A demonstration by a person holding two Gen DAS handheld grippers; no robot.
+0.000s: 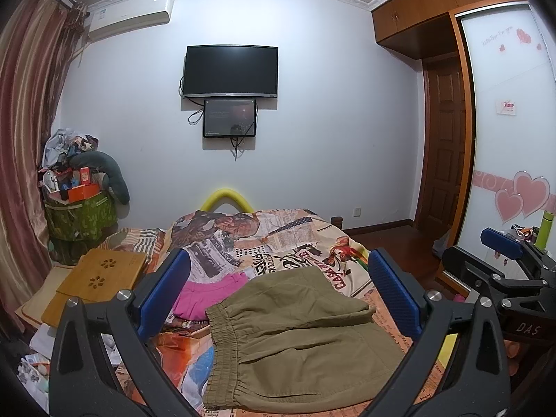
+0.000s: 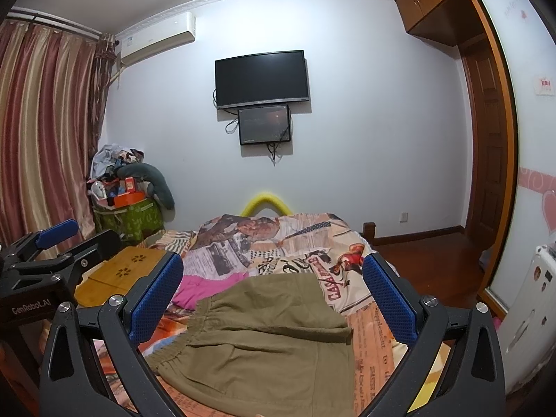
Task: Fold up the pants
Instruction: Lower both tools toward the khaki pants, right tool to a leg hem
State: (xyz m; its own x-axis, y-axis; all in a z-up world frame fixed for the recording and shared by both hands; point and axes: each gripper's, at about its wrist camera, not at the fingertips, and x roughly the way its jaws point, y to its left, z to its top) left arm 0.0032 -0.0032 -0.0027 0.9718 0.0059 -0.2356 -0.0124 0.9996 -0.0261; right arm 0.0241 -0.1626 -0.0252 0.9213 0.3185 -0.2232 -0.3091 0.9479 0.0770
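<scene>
Ahead of me: bed (image 1: pixel 299 239) under a newspaper-print cover; pink garment (image 1: pixel 208 295) lying on it; bamboo lap tray (image 1: pixel 100 278) at its left edge. On the far wall, a dark television (image 1: pixel 231 71) above a smaller screen (image 1: pixel 229 118), and an air conditioner (image 1: pixel 130 15). Striped curtains (image 1: pixel 24 121) left; wooden wardrobe (image 1: pixel 448 10) right.

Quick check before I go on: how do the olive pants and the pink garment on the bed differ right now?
The olive pants lie nearest the grippers, spread flat in the open; the pink garment lies farther back and to the left, bunched up. The olive pants show their whole shape, with a gathered elastic waistband on the left; the pink garment is partly hidden behind the olive pants and a blue finger pad. Both rest on the printed bedspread, and neither is gripped.
</scene>
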